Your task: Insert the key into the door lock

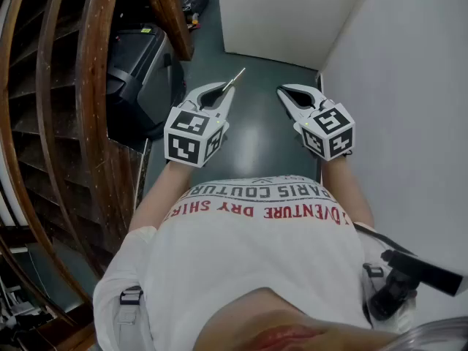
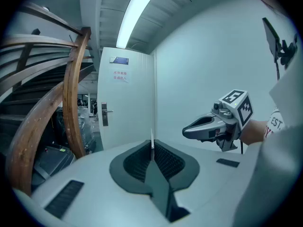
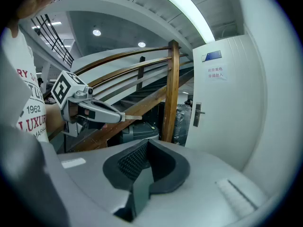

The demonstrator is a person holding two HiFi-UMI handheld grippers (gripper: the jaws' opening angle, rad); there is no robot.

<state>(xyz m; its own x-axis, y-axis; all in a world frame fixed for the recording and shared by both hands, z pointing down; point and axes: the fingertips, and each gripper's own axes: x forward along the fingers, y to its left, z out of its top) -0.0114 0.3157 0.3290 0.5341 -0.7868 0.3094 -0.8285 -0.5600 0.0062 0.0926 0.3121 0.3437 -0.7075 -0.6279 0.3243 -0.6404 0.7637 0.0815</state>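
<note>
My left gripper is shut on a thin metal key whose blade sticks out past the tips toward the white door. In the left gripper view the key stands edge-on between the pads, and the door's handle and lock plate lie well ahead, left of the key. My right gripper is shut with nothing in it, level with the left one and to its right. The right gripper view shows the left gripper with the key and the door handle far off.
A curved wooden stair rail and post run along the left. A dark bin stands under the stairs. A plain wall closes the right side. A dark floor leads to the door.
</note>
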